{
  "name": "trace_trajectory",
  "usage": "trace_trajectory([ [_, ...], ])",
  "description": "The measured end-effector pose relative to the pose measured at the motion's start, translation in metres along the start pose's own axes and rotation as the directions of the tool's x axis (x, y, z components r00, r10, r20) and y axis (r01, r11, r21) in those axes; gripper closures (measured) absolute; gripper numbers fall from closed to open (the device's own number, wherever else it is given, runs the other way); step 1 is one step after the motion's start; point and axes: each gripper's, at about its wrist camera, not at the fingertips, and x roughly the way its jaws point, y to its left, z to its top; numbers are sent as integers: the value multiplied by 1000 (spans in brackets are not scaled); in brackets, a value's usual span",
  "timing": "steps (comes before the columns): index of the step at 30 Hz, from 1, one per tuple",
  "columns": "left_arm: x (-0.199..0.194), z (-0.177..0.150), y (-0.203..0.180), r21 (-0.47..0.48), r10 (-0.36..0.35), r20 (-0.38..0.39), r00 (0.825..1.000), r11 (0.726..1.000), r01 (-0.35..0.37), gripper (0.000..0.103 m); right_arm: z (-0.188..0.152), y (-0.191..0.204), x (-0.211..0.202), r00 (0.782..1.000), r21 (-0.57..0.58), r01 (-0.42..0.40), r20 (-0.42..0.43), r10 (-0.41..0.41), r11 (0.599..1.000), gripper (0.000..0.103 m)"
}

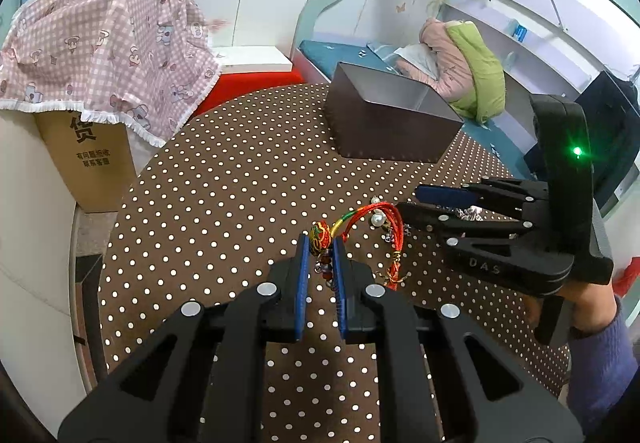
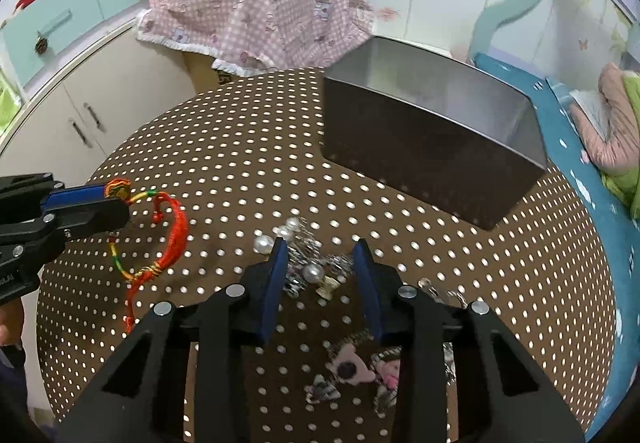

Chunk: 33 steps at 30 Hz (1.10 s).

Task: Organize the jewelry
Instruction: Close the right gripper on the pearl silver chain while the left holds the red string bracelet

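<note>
Left wrist view shows the left gripper (image 1: pixel 321 243) pinching the limp, light red cord bracelet (image 1: pixel 394 231) by its firm woven bead, while the right gripper (image 2: pixel 320 247) gapes over the slippery pearl pieces (image 2: pixel 312 273) at 12 o'clock.

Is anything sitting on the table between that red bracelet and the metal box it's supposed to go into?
Nothing visible does. The left gripper is shut on the red bracelet, and only bare polka-dot tablecloth lies between it and the open metal box. The pearl jewelry lies off to the side, under the open right gripper.
</note>
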Motion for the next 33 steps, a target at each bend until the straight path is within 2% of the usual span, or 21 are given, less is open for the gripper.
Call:
trace_trajectory([
  [7, 1, 2, 5, -12, -9, -2, 1000, 1000, 9, 91, 10, 17, 7, 999, -56, -37, -9, 36, 998, 74],
  [17, 5, 4, 10, -23, -34, -8, 999, 999, 34, 91, 10, 28, 21, 999, -100, 4, -33, -8, 995, 81],
  [18, 5, 5, 11, -23, -35, -9, 999, 999, 35, 91, 10, 28, 21, 1000, -105, 6, -29, -9, 994, 84],
  [19, 6, 6, 11, -23, -36, -9, 999, 999, 36, 91, 10, 28, 19, 1000, -104, 3, -24, -6, 995, 94],
  [21, 8, 8, 12, -23, -43, -13, 999, 999, 42, 91, 10, 26, 20, 999, -100, -15, -44, 10, 995, 94],
  [27, 8, 13, 7, -15, -47, -13, 999, 999, 46, 91, 7, 16, 13, 999, -55, -33, -27, 31, 998, 94],
  [33, 0, 28, -6, 22, -60, 8, 998, 998, 60, 91, 15, 0, -27, 995, 23, -84, 54, 83, 996, 94],
])
